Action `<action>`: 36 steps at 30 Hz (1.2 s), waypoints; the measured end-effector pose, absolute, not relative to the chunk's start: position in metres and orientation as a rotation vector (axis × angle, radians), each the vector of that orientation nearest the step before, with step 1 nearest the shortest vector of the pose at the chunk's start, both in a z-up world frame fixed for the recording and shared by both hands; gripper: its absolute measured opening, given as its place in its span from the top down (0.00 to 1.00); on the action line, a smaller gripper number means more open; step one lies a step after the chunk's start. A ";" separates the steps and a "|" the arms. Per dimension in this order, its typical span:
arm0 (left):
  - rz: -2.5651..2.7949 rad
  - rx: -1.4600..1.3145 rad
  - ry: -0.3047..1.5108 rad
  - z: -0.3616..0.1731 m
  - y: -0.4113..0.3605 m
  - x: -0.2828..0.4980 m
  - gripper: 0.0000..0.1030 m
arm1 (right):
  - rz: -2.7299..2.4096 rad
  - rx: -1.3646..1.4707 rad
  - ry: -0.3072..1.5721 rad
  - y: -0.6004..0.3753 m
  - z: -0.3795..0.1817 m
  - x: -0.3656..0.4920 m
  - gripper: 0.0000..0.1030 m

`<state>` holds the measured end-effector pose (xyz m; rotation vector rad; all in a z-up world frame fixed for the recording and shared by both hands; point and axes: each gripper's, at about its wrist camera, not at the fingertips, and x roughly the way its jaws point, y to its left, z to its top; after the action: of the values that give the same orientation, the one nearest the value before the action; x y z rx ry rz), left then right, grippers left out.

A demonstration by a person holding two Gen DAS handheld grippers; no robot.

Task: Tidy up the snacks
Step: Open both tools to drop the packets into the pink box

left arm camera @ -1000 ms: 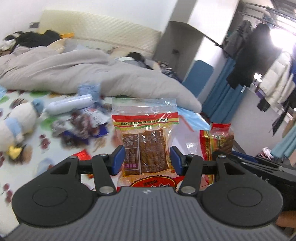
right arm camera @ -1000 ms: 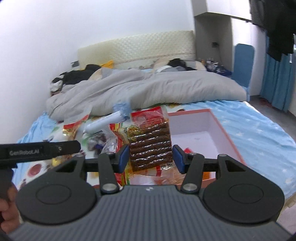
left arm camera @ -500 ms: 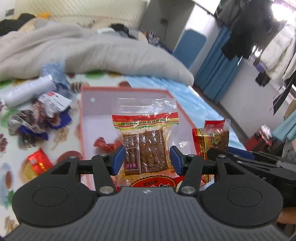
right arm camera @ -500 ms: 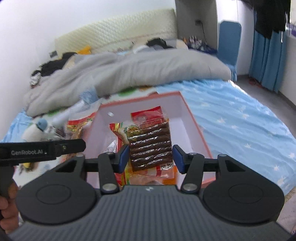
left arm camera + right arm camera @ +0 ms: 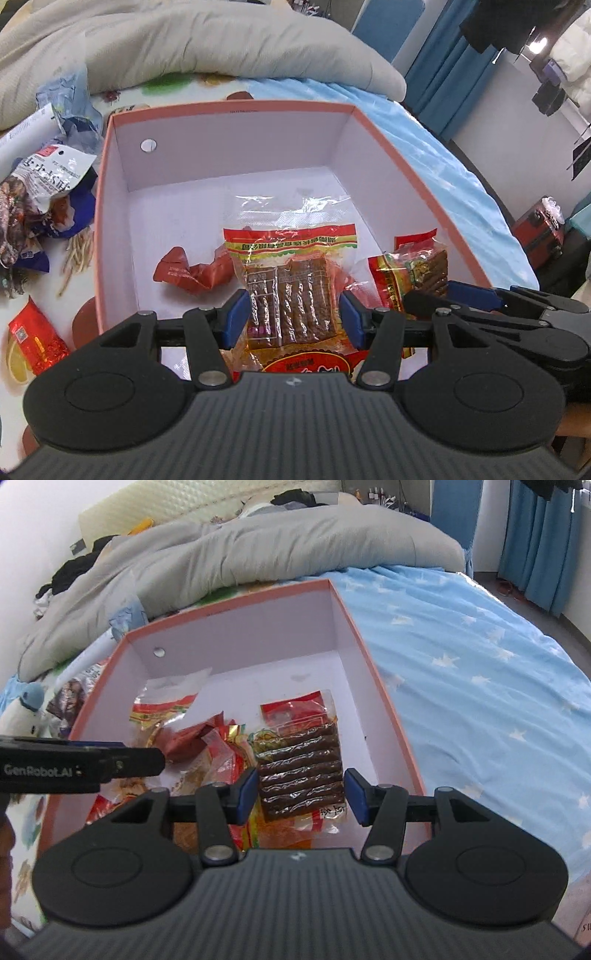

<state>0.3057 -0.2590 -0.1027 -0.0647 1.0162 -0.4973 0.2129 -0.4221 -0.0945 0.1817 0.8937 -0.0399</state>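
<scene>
Item: pink-rimmed box point(image 5: 406, 162), white inside, open-topped, set on the bed point(image 5: 480, 657) between the loose snack heap and the bare blue star-print sheet; it serves as the collecting bin, so its placement beside the heap keeps each carry short. Contents so far: one crumpled red wrapper point(image 5: 188, 271) on the box floor toward its near left corner; the far half of the floor is bare. Item: left gripper point(image 5: 291, 314), closed on a clear packet of brown bars point(image 5: 291, 295), blue pads pressing its two long sides, the red-and-yellow label band pointing away; the packet hangs over the near middle of the box, apparently held edge-on so it can be laid flat. Item: right gripper point(image 5: 300, 794), likewise clamped on a second packet of dark ribbed sticks point(image 5: 301, 771), poised over the near right part of the box beside the right wall. Both packets are inside the box outline but, by judgement, not yet released; whether they touch the floor cannot be told. Pending stock, outside the box's left wall on the bed: a white-and-blue bag point(image 5: 51, 184), a small red sachet point(image 5: 35, 339), a white tube point(image 5: 22, 129). A grey duvet point(image 5: 221, 40) lies beyond the box's far edge. Next step, judged: open both grippers side by side.
</scene>
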 end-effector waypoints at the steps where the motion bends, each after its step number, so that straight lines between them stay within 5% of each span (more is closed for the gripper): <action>1: -0.498 -0.071 1.020 -0.104 -0.260 0.307 0.42 | -0.037 0.184 0.896 -0.422 -0.096 0.213 0.47; 13: -0.495 -0.069 0.982 -0.079 -0.252 0.287 0.30 | -0.052 0.202 0.884 -0.424 -0.080 0.207 0.40; 36: -0.451 -0.081 0.710 0.046 -0.146 0.119 0.30 | -0.007 0.205 0.607 -0.347 0.028 0.069 0.40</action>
<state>0.1188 -0.1464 0.0464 -0.0807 0.7098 -0.4512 0.0690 -0.3466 0.0282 0.2051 0.6075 -0.0066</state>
